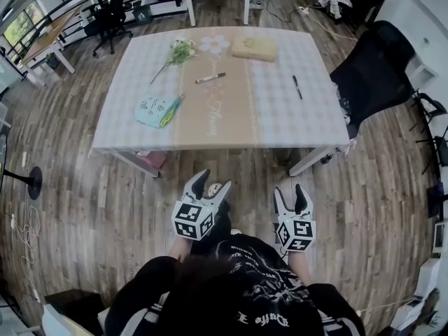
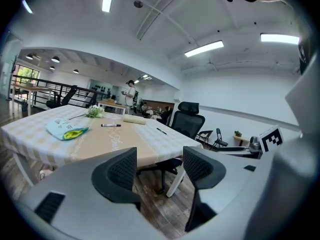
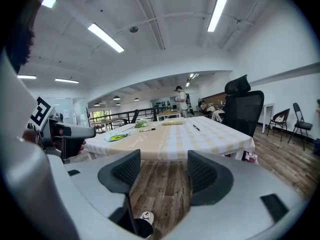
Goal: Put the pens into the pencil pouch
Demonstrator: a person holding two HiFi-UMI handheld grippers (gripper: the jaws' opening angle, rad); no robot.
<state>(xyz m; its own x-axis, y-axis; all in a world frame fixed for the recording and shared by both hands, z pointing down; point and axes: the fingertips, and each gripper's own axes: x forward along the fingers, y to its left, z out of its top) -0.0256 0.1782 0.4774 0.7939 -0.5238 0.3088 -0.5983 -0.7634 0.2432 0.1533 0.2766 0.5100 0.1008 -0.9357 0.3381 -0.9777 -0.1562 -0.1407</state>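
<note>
A light blue pencil pouch (image 1: 155,110) with a green pen (image 1: 172,110) at its edge lies on the left part of the table (image 1: 280,121). A white marker pen (image 1: 210,78) rests at the table's middle. A black pen (image 1: 297,87) lies toward the right side. My left gripper (image 1: 208,186) and right gripper (image 1: 293,199) both hang open and empty over the wooden floor, well short of the table's near edge. The left gripper view shows the pouch (image 2: 66,130), the marker (image 2: 110,125) and the black pen (image 2: 161,131) beyond my left gripper (image 2: 159,171). My right gripper (image 3: 162,168) sees the pouch (image 3: 116,137) too.
A small flower bunch (image 1: 179,50) and a tan book (image 1: 254,47) lie at the table's far side. A black office chair (image 1: 371,68) stands at the right of the table. More desks and chairs (image 1: 105,16) stand beyond, at the far left.
</note>
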